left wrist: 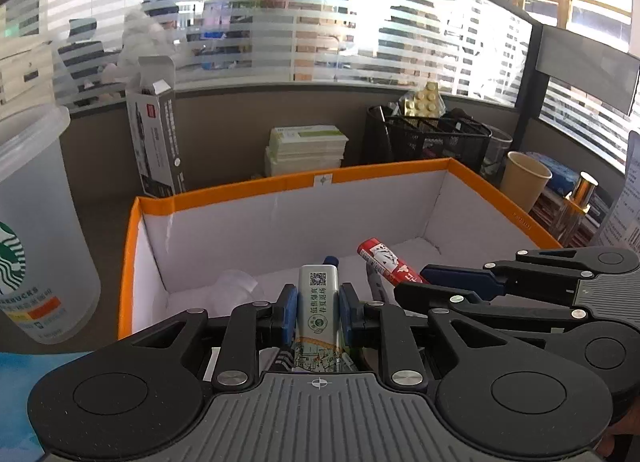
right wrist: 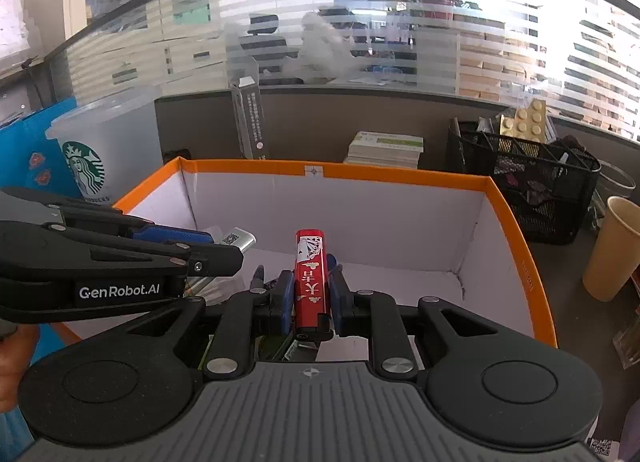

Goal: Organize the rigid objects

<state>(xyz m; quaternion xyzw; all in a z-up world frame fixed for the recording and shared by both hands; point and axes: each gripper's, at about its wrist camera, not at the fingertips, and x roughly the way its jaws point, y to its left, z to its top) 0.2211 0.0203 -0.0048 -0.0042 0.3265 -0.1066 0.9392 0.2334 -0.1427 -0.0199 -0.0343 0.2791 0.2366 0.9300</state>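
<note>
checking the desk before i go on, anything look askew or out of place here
Mostly tidy. The tall dark carton behind the orange-rimmed box leans to one side with its top flap hanging open. A yellow studded block sticks out of the black mesh organizer at an angle. Nothing looks spilled.

Bright daylight pours in through the striped frosted glass partition [left wrist: 320, 22] behind the table, and it blows out to white glare at the upper right of the left wrist view. The box's white inner walls [right wrist: 360, 214] bounce that light back, evenly lit, with only soft shadow along the near floor. Both views are sharp in the centre; print on the held items reads clearly. Fisheye bending curves the partition frame, and dark vignette fills the corners. Behind the glass, the room is hazy and indistinct.
</note>
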